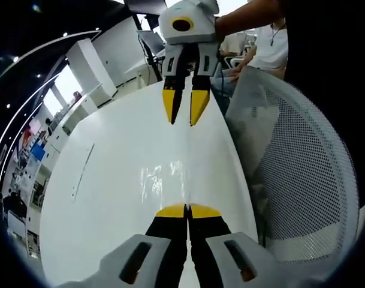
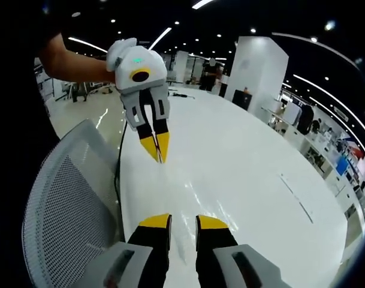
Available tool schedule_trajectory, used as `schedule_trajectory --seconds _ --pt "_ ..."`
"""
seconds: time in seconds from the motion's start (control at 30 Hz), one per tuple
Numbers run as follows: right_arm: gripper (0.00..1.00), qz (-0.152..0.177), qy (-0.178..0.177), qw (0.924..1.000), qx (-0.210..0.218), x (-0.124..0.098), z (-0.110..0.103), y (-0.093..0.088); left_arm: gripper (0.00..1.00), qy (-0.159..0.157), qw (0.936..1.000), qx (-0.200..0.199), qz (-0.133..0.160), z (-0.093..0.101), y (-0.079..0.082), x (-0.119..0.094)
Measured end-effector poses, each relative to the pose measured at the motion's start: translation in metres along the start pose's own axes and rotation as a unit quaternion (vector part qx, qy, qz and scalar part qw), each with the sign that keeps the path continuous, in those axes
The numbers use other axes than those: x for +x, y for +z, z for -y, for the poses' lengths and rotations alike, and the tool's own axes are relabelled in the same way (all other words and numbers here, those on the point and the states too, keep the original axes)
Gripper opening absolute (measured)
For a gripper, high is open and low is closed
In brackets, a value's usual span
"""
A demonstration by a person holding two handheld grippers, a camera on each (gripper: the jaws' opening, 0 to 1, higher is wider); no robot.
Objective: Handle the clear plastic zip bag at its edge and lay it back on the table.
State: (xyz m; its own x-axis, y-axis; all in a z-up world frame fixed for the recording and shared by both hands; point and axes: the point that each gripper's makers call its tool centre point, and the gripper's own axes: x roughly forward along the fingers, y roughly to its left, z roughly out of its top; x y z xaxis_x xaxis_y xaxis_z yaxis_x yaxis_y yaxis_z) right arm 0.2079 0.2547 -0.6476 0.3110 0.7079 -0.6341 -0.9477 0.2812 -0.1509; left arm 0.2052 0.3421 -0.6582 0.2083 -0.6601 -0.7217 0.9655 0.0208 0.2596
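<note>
The clear zip bag (image 1: 167, 175) shows as faint glints and creases on the white table (image 1: 110, 198), and again in the right gripper view as the bag (image 2: 200, 198). My left gripper (image 1: 187, 210) is shut, and a crease of the bag runs straight into its yellow tips, so it seems to pinch the near edge. From the other side, that left gripper (image 2: 158, 155) hangs with tips together just above the table. My right gripper (image 2: 183, 222) is open low over the bag's opposite edge. In the left gripper view, the right gripper (image 1: 182, 114) also shows parted tips.
A white mesh chair back (image 1: 302, 174) stands against the table's edge, close beside both grippers, and appears again as the chair (image 2: 68, 210). A thin slot (image 2: 297, 198) marks the tabletop further in. A person (image 1: 269, 42) sits beyond the table's far end.
</note>
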Motion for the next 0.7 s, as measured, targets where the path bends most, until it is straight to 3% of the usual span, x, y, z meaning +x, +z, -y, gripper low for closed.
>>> schedule_trajectory --seconds 0.7 --pt "0.12 0.008 -0.001 0.9999 0.007 0.0015 -0.0009 0.0065 0.00 0.001 0.9999 0.011 -0.003 -0.0001 0.0015 0.0014"
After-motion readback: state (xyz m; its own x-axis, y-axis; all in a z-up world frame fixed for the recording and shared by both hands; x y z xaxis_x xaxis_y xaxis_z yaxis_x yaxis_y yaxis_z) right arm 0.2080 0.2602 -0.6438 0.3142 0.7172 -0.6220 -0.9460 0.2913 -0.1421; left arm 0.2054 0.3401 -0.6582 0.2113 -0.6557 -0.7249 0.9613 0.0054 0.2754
